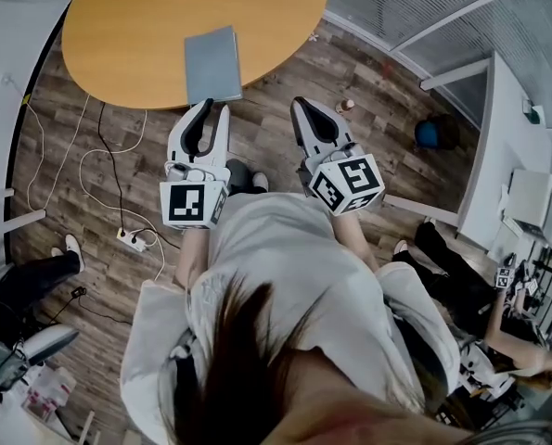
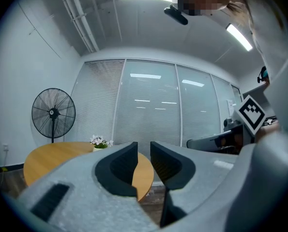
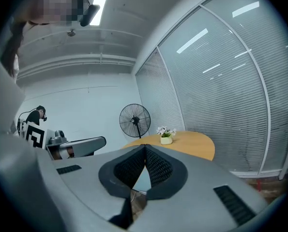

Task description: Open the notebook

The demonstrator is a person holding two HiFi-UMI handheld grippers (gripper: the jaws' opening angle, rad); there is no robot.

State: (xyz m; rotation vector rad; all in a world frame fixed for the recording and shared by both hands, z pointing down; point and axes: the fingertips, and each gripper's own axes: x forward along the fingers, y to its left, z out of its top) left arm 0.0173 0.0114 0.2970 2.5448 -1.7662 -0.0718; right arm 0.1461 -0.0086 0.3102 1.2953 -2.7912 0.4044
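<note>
A closed grey notebook (image 1: pixel 212 63) lies flat near the front edge of the round wooden table (image 1: pixel 127 26). Both grippers hang over the wood floor, just short of that edge and pointing toward it. My left gripper (image 1: pixel 215 108) is right below the notebook; its jaws stand a little apart with nothing between them. The left gripper view shows that gap (image 2: pixel 144 146) with the table (image 2: pixel 47 158) behind it. My right gripper (image 1: pixel 303 103) is off to the notebook's right with its tips touching, shut on nothing, as the right gripper view also shows (image 3: pixel 144 147).
A small flower pot (image 3: pixel 166 135) stands on the table and a floor fan (image 2: pixel 53 113) beside it. Cables and a power strip (image 1: pixel 132 239) lie on the floor at left. Seated people's legs (image 1: pixel 34 272) are at left and right. A white desk (image 1: pixel 512 156) lines the right side.
</note>
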